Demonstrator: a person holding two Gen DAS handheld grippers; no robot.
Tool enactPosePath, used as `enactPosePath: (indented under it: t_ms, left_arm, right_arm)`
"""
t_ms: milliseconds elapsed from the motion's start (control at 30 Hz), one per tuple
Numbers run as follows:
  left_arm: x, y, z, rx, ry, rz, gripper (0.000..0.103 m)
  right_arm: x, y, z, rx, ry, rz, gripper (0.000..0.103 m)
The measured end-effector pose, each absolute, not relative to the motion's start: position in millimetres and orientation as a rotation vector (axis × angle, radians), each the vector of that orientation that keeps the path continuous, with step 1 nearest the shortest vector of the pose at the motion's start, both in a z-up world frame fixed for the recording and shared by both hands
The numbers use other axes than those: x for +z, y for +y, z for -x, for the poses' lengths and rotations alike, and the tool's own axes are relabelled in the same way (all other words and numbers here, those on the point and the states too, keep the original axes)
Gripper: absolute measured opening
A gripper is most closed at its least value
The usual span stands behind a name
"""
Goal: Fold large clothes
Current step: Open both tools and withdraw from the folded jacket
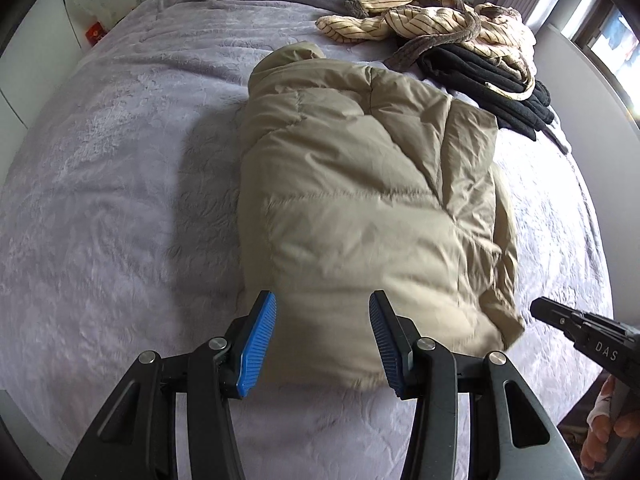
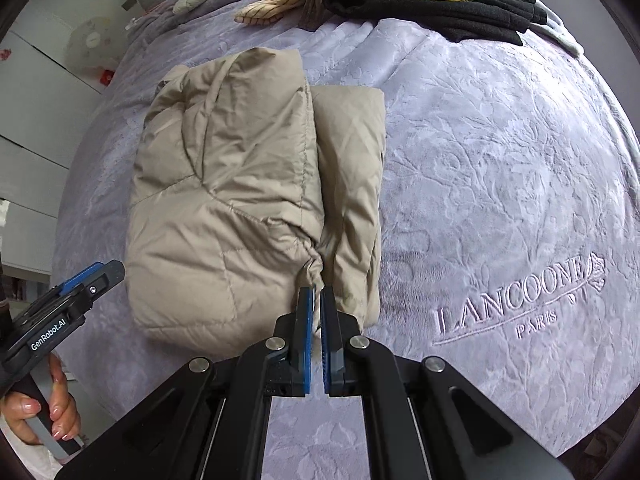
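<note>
Folded beige puffer jacket (image 1: 360, 200) on bedspread (image 1: 120, 200)

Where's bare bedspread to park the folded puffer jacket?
Free: the wide stretch of bedspread around the embroidered logo, beside the puffer jacket; also the bare spread on the jacket's other side. Crowded: far corner, striped garment over black clothes.
</note>
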State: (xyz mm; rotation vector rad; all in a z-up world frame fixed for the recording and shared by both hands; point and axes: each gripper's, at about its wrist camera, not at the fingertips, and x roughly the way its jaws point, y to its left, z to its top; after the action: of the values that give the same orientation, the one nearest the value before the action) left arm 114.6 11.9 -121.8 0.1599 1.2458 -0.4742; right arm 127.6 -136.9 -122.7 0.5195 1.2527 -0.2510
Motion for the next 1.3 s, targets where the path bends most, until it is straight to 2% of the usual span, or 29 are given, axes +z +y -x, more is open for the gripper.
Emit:
enactPosePath:
  t_ms: [133,167,200,733,800,833,867,900,933,967,1000,1033,1200,1267,1300]
  left_arm:
    - [-120,25,-104,-0.473,1.251,-0.185,0.051]
    - [-119,30,-101,-0.473,1.253,-0.188,0.065]
    - [-117,34,-98,-0.472,1.245,-0.184,0.083]
    - [-102,70,-85,-0.515,1.191,-0.163,0.085]
    - [-100,72,-85,-0.505,1.192,-0.158,0.085]
    - [-98,74,-85,-0.508,1.194,-0.150,0.085]
    - [-97,75,-84,-0.505,1.196,-0.149,0.085]
    - [-96,75,-83,-0.495,1.194,-0.152,0.085]
    - [-93,77,-83,-0.477,1.188,-0.159,0.101]
    - [-92,78,-81,-0.461,1.181,-0.164,0.103]
    - [-90,79,-80,-0.452,1.174,-0.166,0.103]
    - [-89,80,-79,-0.445,1.173,-0.167,0.103]
    - [-75,84,-69,-0.385,1.136,-0.178,0.103]
    - [-66,85,-63,-0.384,1.109,-0.171,0.103]
    - [-61,85,-59,-0.380,1.095,-0.170,0.103]
  right_arm:
    - [-121,-127,-122,-0.247,1.264,-0.509,0.004]
    - [-122,-125,-121,-0.248,1.266,-0.514,0.004]
    - [-122,-124,-120,-0.251,1.268,-0.518,0.004]
    - [-92,-78,-107,-0.316,1.212,-0.500,0.005]
    - [-89,-74,-106,-0.323,1.209,-0.486,0.021]
    - [-86,-72,-105,-0.328,1.205,-0.478,0.047]
    - [-83,-71,-104,-0.334,1.194,-0.468,0.068]
    - [-80,-70,-103,-0.336,1.179,-0.457,0.072]
    - [-77,-69,-103,-0.337,1.170,-0.443,0.072]
    - [-74,-68,-104,-0.336,1.167,-0.430,0.073]
    - [-71,-67,-105,-0.332,1.162,-0.424,0.074]
    - [-69,-66,-105,-0.328,1.156,-0.423,0.081]
    - [-56,-65,-103,-0.321,1.118,-0.398,0.087]
    - [-45,-66,-97,-0.333,1.079,-0.378,0.103]
    - [-40,-65,-94,-0.342,1.051,-0.364,0.103]
